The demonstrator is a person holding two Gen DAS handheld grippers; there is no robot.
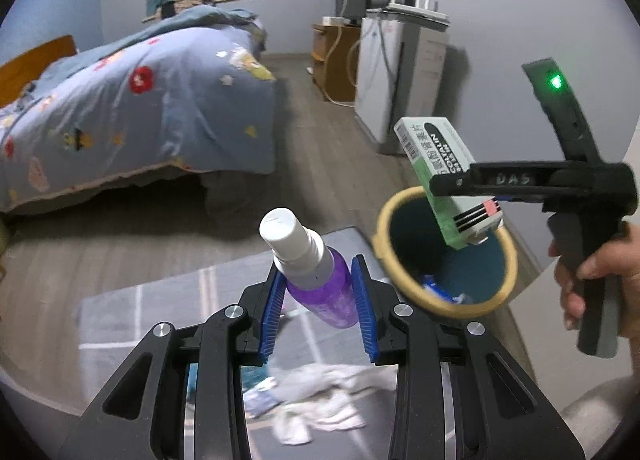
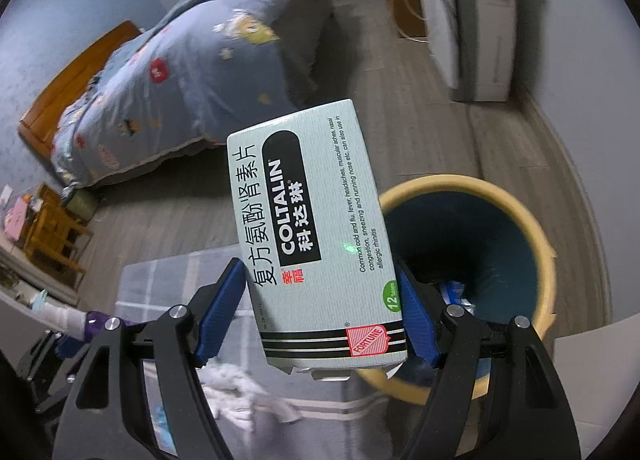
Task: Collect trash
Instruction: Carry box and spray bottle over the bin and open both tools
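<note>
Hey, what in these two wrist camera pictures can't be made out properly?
- Trash bin contents: right wrist view, mostly hidden by the medicine box and right gripper.
- Purple spray bottle base: left wrist view, hidden behind the left gripper.
- White cloth on the floor: both views, blurred, behind the fingers.

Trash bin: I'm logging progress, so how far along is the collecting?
Done: the bin already holds some wrappers. In hand: the left claw grips a purple spray bottle, the right claw a medicine box near the rim. Left: drop both; crumpled white tissue lies on the mat.
</note>
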